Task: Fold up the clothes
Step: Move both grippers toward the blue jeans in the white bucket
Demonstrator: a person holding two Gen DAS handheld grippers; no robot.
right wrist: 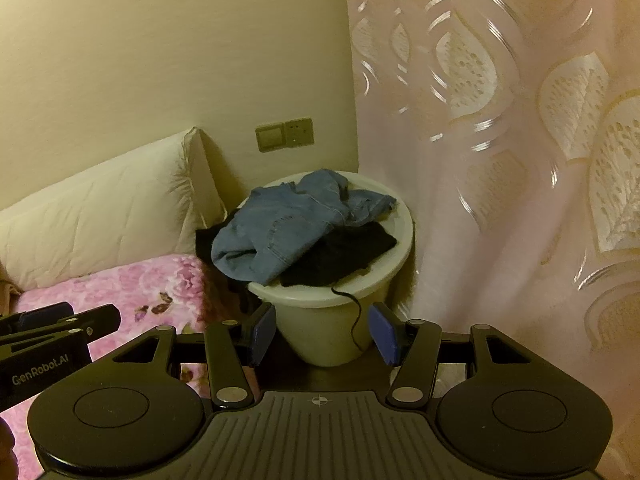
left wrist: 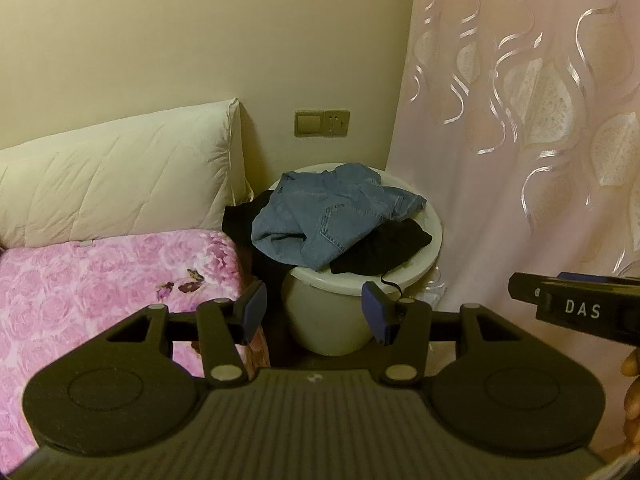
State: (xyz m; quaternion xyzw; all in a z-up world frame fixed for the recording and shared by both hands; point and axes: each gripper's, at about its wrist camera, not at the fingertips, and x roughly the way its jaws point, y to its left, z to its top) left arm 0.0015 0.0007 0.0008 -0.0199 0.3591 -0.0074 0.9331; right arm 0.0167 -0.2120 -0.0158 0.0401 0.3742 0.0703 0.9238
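A crumpled blue denim garment [left wrist: 328, 212] lies on top of a dark black garment [left wrist: 384, 248] in a round white basket [left wrist: 332, 320] in the corner. It also shows in the right wrist view [right wrist: 280, 228], above the black garment [right wrist: 344, 256] and the basket [right wrist: 320, 332]. My left gripper [left wrist: 316, 312] is open and empty, a short way in front of the basket. My right gripper [right wrist: 324, 334] is open and empty too, level with the basket's wall. A thin black cord [right wrist: 352, 316] hangs from the basket's rim.
A bed with a pink floral cover [left wrist: 112, 284] and a white pillow [left wrist: 116, 184] lies to the left. A patterned pink curtain [left wrist: 520, 140] hangs to the right. A wall switch and socket [left wrist: 322, 123] sit above the basket. The right gripper's body [left wrist: 576, 308] shows at the right edge.
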